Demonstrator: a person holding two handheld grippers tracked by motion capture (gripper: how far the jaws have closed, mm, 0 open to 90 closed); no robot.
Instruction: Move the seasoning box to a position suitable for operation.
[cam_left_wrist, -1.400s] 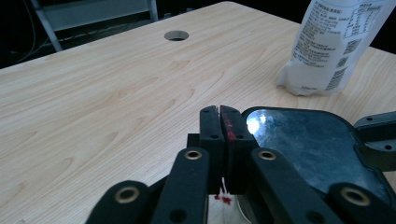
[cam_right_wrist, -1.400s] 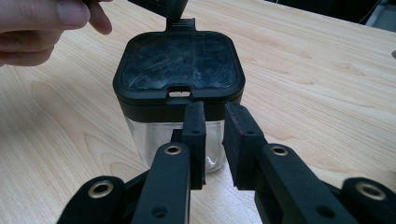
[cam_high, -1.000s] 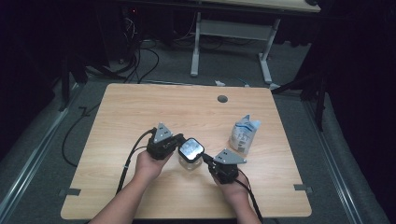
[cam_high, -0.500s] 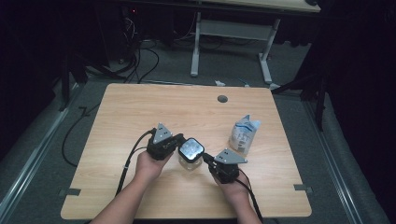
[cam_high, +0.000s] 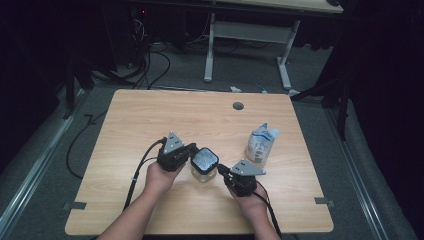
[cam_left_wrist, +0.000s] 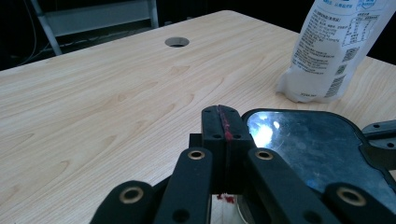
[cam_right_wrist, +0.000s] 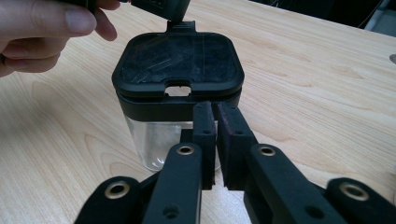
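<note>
Standing between both tools, the clear jar (cam_high: 204, 172) with its black square lid (cam_right_wrist: 178, 63) lay directly ahead of the right gripper (cam_right_wrist: 215, 122), whose jaws had just been parting slightly around nothing, while the left gripper (cam_left_wrist: 223, 128), jaws pressed together, touched the lid's far-side tab.

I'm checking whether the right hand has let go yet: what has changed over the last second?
The right gripper has just been opening: a narrow gap shows between its fingers at the jar, nothing clamped. The left gripper stays shut beside the lid. Hands, jar and bag kept their places.
</note>
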